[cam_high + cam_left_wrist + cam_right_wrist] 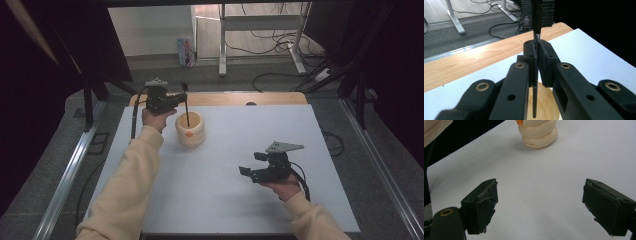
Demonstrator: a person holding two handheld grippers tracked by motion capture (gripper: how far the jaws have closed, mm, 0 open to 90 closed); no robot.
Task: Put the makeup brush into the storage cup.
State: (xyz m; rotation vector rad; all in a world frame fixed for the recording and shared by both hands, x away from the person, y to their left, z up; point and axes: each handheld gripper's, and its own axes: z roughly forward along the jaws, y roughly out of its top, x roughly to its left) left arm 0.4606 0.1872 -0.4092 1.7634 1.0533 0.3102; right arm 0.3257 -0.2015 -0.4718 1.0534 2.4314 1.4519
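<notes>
A cream ribbed pot (190,129) with an orange mark on its side stands on the white table (230,150), left of centre. My left gripper (183,98) hangs just above the pot, shut on a thin black stick (187,111) that stands upright with its lower end inside the pot. Seen from the left gripper view, the stick (535,75) runs between the closed pads, over the pot's pale inside (546,105). My right gripper (252,164) is open above the table's near right, with nothing between its fingers. The pot (539,133) appears far ahead in the right gripper view.
A wooden strip (235,98) borders the table's far edge. Beyond it are grey floor, desk legs (222,45) and loose cables (280,75). Metal rails (65,185) run along both sides of the table.
</notes>
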